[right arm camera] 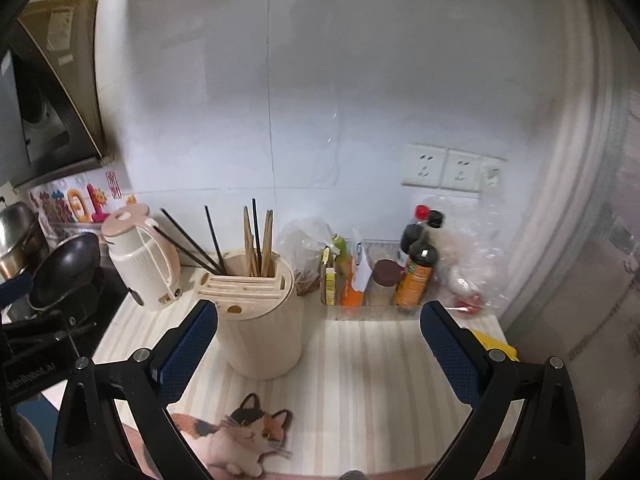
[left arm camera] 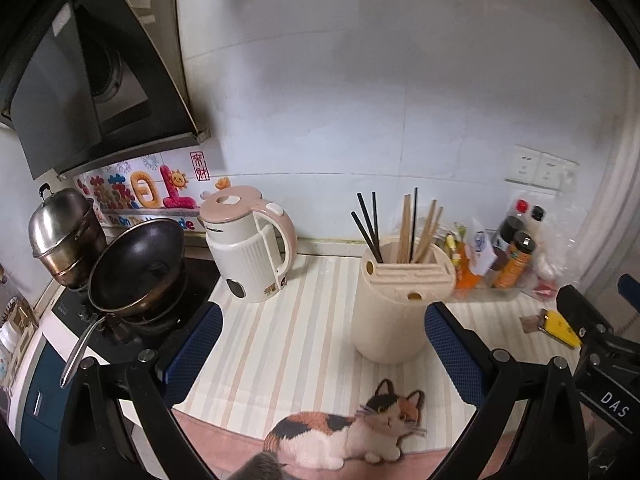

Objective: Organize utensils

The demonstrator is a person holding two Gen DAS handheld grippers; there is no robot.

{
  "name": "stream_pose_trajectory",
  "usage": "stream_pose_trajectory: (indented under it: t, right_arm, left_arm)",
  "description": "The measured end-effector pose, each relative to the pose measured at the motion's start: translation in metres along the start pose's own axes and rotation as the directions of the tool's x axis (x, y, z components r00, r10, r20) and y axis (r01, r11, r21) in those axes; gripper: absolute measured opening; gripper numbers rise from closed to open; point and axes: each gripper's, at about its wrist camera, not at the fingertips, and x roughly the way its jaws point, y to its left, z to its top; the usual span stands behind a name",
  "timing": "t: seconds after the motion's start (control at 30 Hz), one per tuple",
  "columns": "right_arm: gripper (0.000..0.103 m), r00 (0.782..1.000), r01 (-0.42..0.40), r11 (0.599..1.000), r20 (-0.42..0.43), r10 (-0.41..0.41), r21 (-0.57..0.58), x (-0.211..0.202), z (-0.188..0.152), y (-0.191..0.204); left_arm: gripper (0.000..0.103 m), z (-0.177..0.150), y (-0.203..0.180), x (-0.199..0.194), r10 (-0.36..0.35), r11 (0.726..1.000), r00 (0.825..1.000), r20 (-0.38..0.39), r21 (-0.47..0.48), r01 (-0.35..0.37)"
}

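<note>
Cat-printed mat (left arm camera: 344, 432) at the near edge of the bench (left arm camera: 288, 320), striped runner beyond it. Left claw (left arm camera: 322, 356): jaws spread as wide as they go, nothing between the pads, hanging over bare runner. Right claw (right arm camera: 318, 354): likewise fully spread and empty, its left finger (right arm camera: 188, 352) just beside the holder's near wall. Utensil holder (left arm camera: 394, 312): cream ribbed cylinder, upright, middle of the bench, slotted top. Chopsticks (left arm camera: 420, 232): wooden and black ones standing together in the far compartment of the holder, the black ones leaning left; no loose utensil shows on the bench. Kettle (left arm camera: 250, 248): left of the holder, apart from it. Wok (left arm camera: 138, 268) and steel pot (left arm camera: 66, 232): far left, on the stove. Bottles and packets (right arm camera: 416, 276): far right, against the wall. Yellow item (left arm camera: 560, 326): right, on the bench, kind not clear. Hazards, as judged: the holder is tall and top-heavy with sticks, so a sideways brush from the right claw's left finger could tip it; a reach into the crowded compartment could catch a leaning black stick and flick it out toward the kettle; a wide swing right could topple bottles.
</note>
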Motion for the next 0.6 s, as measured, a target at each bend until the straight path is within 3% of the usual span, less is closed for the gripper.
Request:
stream_pose_trajectory:
  t: [0.33, 0.6]
  right_arm:
    - [0.103, 0.997, 0.052, 0.998, 0.056, -0.055, 0.045, -0.118, -0.029, 0.017]
    - [0.103, 0.998, 0.045, 0.997, 0.049, -0.048, 0.054, -0.167, -0.041, 0.019]
  left_arm:
    - [0.103, -0.030, 0.027, -0.084, -0.057, 0.998, 0.997, 0.048, 0.024, 0.056]
    - [0.103, -0.038, 0.031, -0.116, -0.069, 0.997, 0.997, 0.031, 0.029, 0.068]
